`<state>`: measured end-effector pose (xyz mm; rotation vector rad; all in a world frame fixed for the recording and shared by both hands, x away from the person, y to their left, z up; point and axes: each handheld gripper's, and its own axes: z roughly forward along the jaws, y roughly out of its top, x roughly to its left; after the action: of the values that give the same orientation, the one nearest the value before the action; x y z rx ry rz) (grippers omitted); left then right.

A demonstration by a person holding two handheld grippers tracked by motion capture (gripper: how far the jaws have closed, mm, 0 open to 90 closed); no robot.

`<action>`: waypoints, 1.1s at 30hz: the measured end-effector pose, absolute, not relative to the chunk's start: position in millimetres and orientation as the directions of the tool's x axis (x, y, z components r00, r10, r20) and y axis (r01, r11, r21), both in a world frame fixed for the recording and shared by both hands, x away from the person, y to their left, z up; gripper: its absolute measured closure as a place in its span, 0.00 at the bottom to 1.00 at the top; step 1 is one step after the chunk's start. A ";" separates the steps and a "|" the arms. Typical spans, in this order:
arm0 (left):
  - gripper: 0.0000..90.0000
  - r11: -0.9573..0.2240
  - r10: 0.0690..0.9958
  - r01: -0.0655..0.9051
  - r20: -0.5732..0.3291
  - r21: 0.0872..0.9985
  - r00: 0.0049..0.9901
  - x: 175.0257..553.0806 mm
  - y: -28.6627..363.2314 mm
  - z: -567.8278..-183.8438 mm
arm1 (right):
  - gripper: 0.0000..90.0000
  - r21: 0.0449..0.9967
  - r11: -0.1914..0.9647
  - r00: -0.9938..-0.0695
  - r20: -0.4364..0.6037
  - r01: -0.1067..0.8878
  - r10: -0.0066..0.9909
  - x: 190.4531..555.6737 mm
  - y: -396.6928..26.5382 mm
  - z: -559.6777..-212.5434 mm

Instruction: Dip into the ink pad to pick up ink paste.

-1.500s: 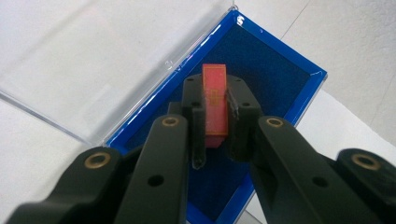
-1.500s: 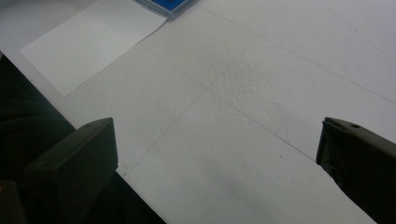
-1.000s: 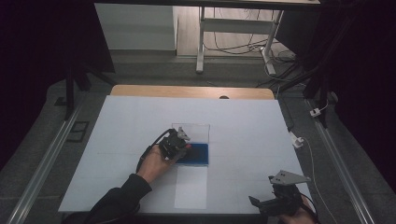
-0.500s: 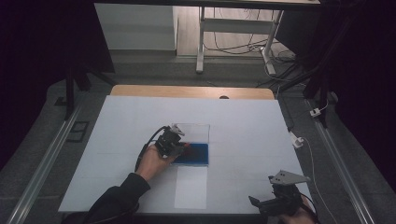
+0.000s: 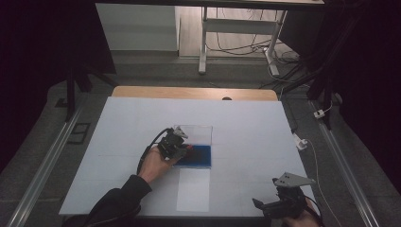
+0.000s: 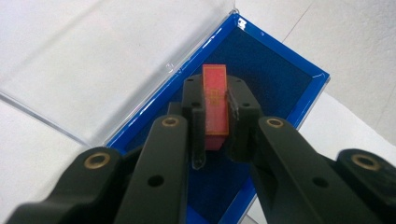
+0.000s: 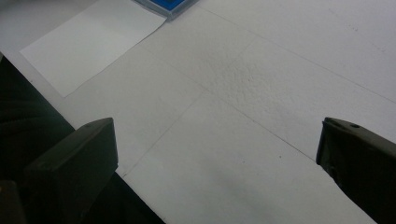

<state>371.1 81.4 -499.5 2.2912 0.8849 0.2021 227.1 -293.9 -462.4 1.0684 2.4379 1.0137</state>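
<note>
The left gripper pinches a small red block between its two black jaws, the block standing upright in the grip over the dark blue lining of an open blue case; the case's clear lid lies folded back flat on the white table, joined to the case along one edge. In the high view the left gripper sits at the left edge of the case near the table's middle, the person's left hand wrapped around it; whether the block touches the lining cannot be told. A white sheet of paper lies just in front of the case, toward the person. The right gripper rests well apart at the table's near right edge; its jaws stand spread wide over the bare table, with a corner of the case and the sheet beyond them.
</note>
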 end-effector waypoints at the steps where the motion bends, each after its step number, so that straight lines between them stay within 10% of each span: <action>1: 0.89 -0.548 0.646 0.543 -0.090 0.636 0.758 371.1 81.5 -499.4 | 0.00 0.706 0.475 -0.682 0.016 0.525 0.731 227.1 -294.0 -462.5; 33: 0.89 -0.499 0.612 0.523 -0.145 0.691 0.777 346.7 102.0 -468.7 | 0.00 0.719 0.451 -0.676 0.036 0.529 0.736 227.7 -296.7 -462.0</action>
<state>346.7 102.0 -468.7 2.2085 0.8400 0.1522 227.7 -296.7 -462.0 1.0868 2.4231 1.0518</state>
